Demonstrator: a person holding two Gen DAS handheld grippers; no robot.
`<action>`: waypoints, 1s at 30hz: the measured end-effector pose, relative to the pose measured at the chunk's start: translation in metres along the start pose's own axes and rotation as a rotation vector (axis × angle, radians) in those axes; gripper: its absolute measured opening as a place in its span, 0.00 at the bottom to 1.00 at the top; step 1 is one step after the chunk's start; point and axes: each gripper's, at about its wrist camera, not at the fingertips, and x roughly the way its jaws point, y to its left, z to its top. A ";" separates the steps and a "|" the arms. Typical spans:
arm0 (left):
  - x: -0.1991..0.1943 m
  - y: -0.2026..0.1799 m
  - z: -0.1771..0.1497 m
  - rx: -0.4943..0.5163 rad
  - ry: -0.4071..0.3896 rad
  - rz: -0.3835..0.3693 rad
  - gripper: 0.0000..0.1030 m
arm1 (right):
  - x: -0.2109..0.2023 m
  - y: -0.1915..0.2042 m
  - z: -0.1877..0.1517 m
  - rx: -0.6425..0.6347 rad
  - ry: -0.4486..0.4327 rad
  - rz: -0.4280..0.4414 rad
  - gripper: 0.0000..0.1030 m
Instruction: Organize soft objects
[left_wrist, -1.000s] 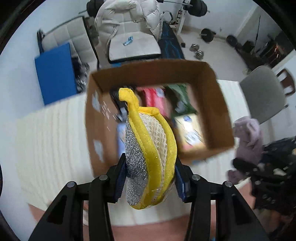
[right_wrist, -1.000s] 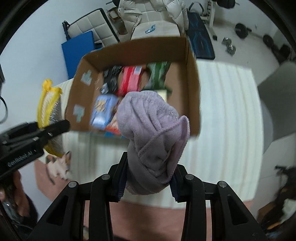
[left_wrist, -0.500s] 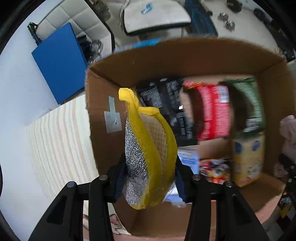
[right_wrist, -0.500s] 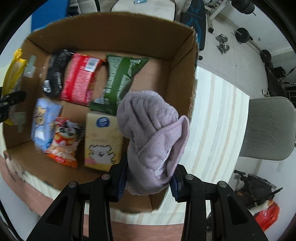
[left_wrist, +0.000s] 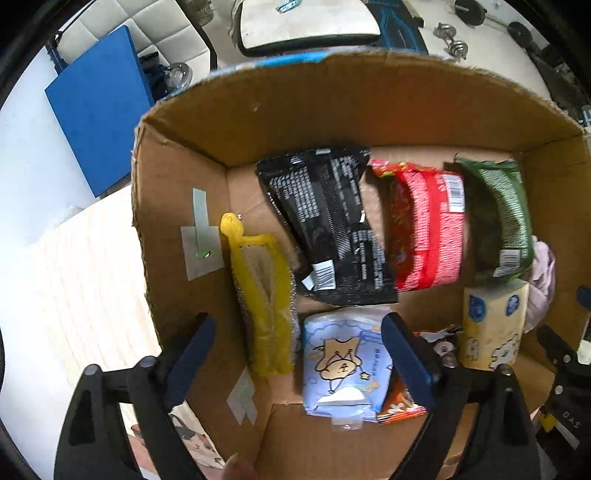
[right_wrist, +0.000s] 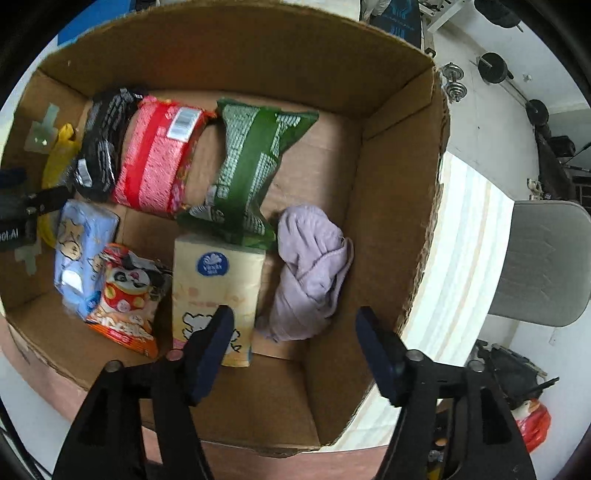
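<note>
A yellow mesh scrub sponge (left_wrist: 264, 295) with a silver side lies in the cardboard box (left_wrist: 332, 107) against its left wall. My left gripper (left_wrist: 297, 354) is open and empty just above it. A lilac cloth (right_wrist: 310, 273) lies bunched on the box floor near the right wall (right_wrist: 391, 206). My right gripper (right_wrist: 295, 350) is open and empty just above the cloth. The sponge also shows in the right wrist view (right_wrist: 59, 155), and the cloth shows at the right edge of the left wrist view (left_wrist: 541, 284).
The box also holds black (left_wrist: 332, 229), red (left_wrist: 424, 229) and green (left_wrist: 498, 218) snack bags, a blue tissue pack (left_wrist: 343, 365), a yellow tissue pack (right_wrist: 218, 288) and an orange panda packet (right_wrist: 125, 295). A grey chair (right_wrist: 543, 262) stands to the right.
Both grippers have moved down into the box and opened. The sponge has dropped by the left wall and the lilac cloth now lies on the box floor at the right.
</note>
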 end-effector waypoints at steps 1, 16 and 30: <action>-0.003 0.000 0.000 -0.001 -0.012 0.004 0.90 | -0.002 0.000 0.000 0.008 -0.006 0.005 0.75; -0.054 -0.012 -0.079 -0.104 -0.214 -0.058 0.98 | -0.032 0.009 -0.033 0.123 -0.193 0.100 1.00; -0.089 -0.008 -0.112 -0.158 -0.342 -0.038 0.98 | -0.053 0.009 -0.077 0.179 -0.310 0.131 1.00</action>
